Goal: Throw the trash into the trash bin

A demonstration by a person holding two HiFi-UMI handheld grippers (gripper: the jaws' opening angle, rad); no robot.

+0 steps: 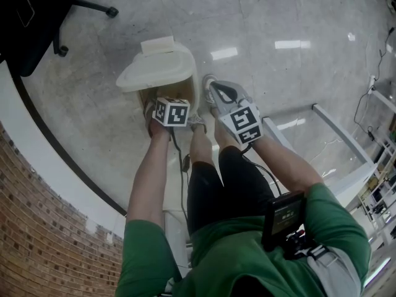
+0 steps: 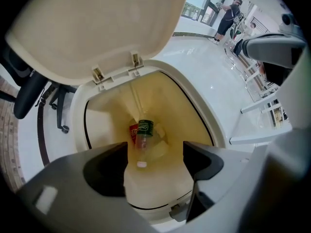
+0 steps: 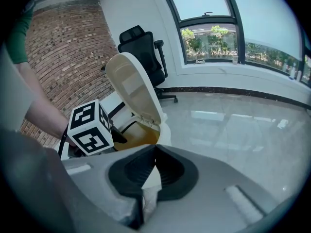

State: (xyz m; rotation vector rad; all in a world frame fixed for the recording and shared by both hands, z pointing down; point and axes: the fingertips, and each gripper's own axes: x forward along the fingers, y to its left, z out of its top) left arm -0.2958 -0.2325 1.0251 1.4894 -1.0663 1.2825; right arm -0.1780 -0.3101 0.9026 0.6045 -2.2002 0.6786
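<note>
left gripper (image 2: 155,152) wide open, empty | right gripper (image 3: 154,147) closed | bottle (image 2: 144,132) green label unreadable, in trash bin (image 2: 210,121)

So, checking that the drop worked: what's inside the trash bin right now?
A clear bottle with a green label shows inside the trash bin, against its yellowish liner, with something red beside it. The left gripper's fingers cover the near bottom.
</note>
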